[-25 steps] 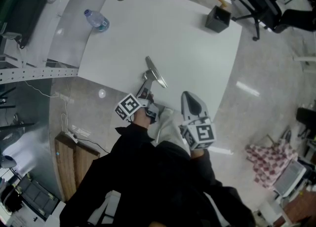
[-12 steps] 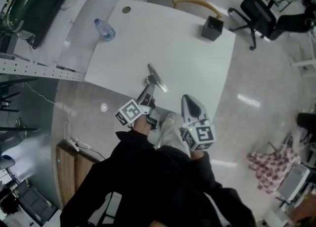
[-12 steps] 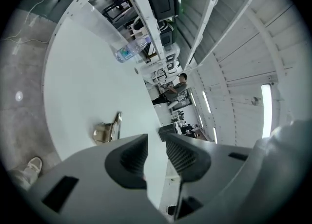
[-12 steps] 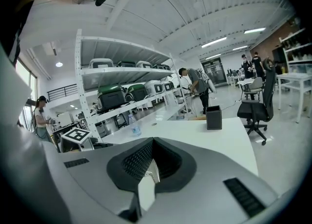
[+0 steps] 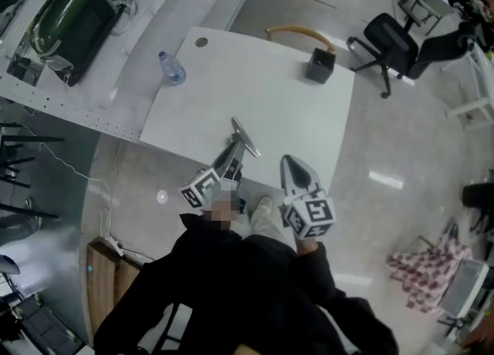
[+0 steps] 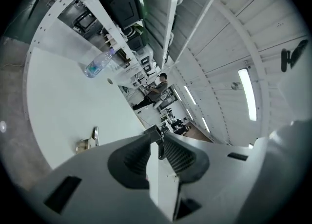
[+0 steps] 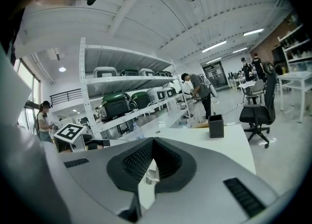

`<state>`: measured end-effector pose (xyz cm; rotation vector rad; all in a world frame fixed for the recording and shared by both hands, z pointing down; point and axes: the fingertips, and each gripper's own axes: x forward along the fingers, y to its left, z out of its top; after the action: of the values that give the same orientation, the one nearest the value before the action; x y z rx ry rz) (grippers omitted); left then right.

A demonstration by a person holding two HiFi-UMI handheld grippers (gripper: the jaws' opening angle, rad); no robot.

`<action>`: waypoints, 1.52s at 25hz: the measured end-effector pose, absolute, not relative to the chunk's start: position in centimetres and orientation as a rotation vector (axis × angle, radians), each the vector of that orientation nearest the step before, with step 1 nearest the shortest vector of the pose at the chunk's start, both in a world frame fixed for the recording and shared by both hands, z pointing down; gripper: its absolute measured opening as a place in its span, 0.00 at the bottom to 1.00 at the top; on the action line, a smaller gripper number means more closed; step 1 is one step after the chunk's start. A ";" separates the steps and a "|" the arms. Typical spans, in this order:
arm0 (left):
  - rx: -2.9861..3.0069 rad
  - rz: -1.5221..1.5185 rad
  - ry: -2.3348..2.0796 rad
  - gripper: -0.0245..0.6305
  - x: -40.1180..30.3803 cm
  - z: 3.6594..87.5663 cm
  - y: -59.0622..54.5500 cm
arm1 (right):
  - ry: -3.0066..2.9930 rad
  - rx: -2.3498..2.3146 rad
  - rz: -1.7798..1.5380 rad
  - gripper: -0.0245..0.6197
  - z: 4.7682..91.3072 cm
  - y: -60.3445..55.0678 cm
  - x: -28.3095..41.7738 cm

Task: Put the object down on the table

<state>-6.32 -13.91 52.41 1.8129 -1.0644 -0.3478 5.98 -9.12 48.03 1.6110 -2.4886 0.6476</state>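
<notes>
1. Metal object lies on the white table close to its near edge, a flat plate tilted up over a small base, held by nothing.
2. The left gripper points at it from that edge, tips just short of it and not touching. Its jaws have just been closing and now stand a narrow slit apart, with nothing between them.
3. The right gripper hangs beside the left one, off to the object's right. Its tips are together and hold nothing.
4. Farther off on the table, well apart from the object, are a water bottle at the left edge, a dark box at the far right corner and a round hole at the far left corner.
5. A black office chair stands past the table, and green cases sit on the shelf to the left.
6. Against a second ago, the left gripper has drawn back from the object, which lies where it did, and the table shows smaller in the head view.
</notes>
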 end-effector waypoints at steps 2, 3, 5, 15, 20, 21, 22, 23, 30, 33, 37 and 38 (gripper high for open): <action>1.842 -0.345 -1.066 0.14 -6.3 51.5 -13.4 | -2.506 1.622 0.640 0.02 47.2 -8.8 6.0; 1.857 -0.343 -1.066 0.12 -6.3 51.0 -13.3 | -2.514 1.629 0.631 0.02 46.7 -8.8 6.1; 1.902 -0.327 -1.073 0.07 -6.1 50.1 -13.2 | -2.538 1.641 0.612 0.02 45.7 -8.9 6.2; 2.316 -0.136 -1.211 0.04 -4.5 44.6 -11.7 | -2.598 1.673 0.542 0.02 41.6 -8.9 5.9; 2.476 -0.054 -1.282 0.04 -3.9 42.7 -11.3 | -2.599 1.679 0.517 0.02 41.0 -8.8 5.9; 2.497 -0.046 -1.288 0.04 -3.8 42.5 -11.3 | -2.599 1.679 0.507 0.02 40.9 -8.9 5.9; 2.514 -0.039 -1.293 0.04 -3.7 42.3 -11.2 | -2.599 1.681 0.498 0.02 40.8 -8.9 5.9; 2.531 -0.031 -1.300 0.04 -3.5 42.1 -11.1 | -2.600 1.683 0.492 0.02 40.7 -8.9 6.0; 2.608 -0.002 -1.330 0.04 -3.3 41.0 -11.4 | -2.602 1.701 0.460 0.02 40.1 -9.1 6.5; 2.626 0.009 -1.339 0.04 -3.3 40.8 -11.3 | -2.597 1.717 0.448 0.02 39.5 -9.3 6.6; 2.630 0.010 -1.335 0.04 -3.3 40.6 -11.4 | -2.609 1.711 0.441 0.02 39.8 -9.4 6.7; 2.632 0.010 -1.337 0.04 -3.2 40.5 -11.5 | -2.609 1.708 0.443 0.02 39.8 -9.5 6.6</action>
<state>-3.25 -11.48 40.53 2.6323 -1.3366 0.0104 6.63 -9.49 39.82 1.7082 -2.6095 0.4428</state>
